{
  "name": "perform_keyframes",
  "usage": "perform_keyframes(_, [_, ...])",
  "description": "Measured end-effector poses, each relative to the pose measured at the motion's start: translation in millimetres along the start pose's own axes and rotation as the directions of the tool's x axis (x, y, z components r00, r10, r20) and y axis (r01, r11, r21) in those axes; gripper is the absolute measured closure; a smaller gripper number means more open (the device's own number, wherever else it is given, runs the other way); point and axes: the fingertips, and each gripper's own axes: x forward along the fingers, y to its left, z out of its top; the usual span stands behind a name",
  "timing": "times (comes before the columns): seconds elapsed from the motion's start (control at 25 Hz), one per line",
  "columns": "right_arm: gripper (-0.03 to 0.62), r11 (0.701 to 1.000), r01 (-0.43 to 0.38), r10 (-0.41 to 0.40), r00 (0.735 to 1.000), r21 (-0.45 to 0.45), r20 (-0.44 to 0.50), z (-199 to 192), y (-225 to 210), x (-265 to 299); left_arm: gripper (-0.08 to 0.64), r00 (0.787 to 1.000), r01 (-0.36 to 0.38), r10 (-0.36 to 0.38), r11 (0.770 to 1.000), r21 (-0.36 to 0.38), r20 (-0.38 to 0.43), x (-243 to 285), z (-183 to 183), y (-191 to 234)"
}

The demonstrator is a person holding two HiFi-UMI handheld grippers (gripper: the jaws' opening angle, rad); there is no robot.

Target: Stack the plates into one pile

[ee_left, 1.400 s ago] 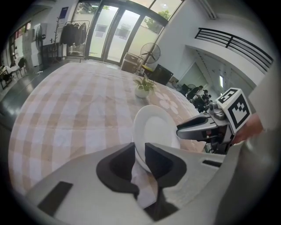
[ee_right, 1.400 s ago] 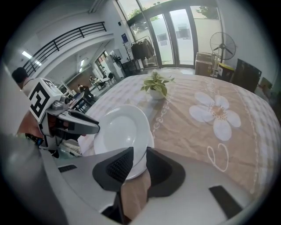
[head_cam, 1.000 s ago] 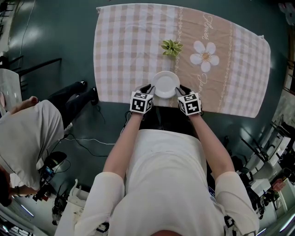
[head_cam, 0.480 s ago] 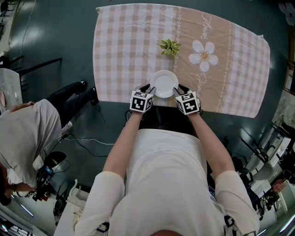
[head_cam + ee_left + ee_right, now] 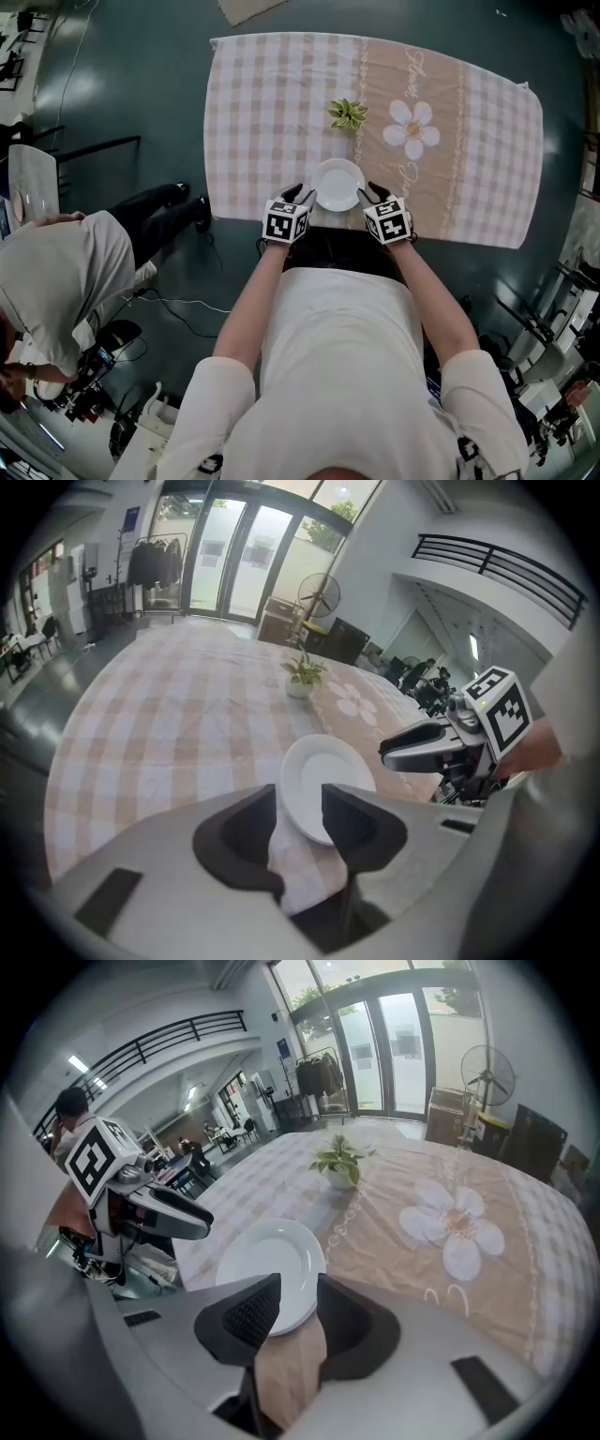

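A white plate [image 5: 338,184] lies on the checked tablecloth [image 5: 272,103] near its front edge; whether it is a single plate or a pile I cannot tell. My left gripper [image 5: 298,197] hangs just off the plate's left rim and my right gripper [image 5: 375,194] just off its right rim. Both sets of jaws are opening and the pads press on nothing. In the left gripper view the plate [image 5: 323,780] shows beyond the gap of the left gripper [image 5: 298,817]. In the right gripper view the plate [image 5: 267,1269] lies just beyond the right gripper [image 5: 298,1312].
A small potted plant [image 5: 348,113] stands behind the plate, beside a printed flower [image 5: 413,129] on the cloth. A person in white [image 5: 56,272] bends over on the floor at the left. Cables and gear lie around the table's near side.
Both grippers' jaws have widened and let go of the plate's rim, and both hands have risen a little. The plate stays on the cloth.
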Motion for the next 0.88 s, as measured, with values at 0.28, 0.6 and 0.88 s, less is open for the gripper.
perform_keyframes(0.28, [0.463, 0.999, 0.04, -0.04, 0.993, -0.004, 0.109, 28, 5, -37, 0.417, 0.993, 0.006, -0.012, 0.999, 0.049, 0.116, -47, 25, -2])
perform_keyframes(0.6, [0.495, 0.99, 0.138, -0.138, 0.955, 0.018, 0.264, 58, 32, -101, 0.443, 0.959, 0.025, -0.071, 0.985, 0.168, 0.276, -128, 49, 1])
perform_keyframes(0.88, [0.509, 0.966, 0.252, -0.249, 0.875, 0.048, 0.414, 68, 71, -166, 0.472, 0.909, 0.042, -0.138, 0.969, 0.245, 0.393, -201, 46, 5])
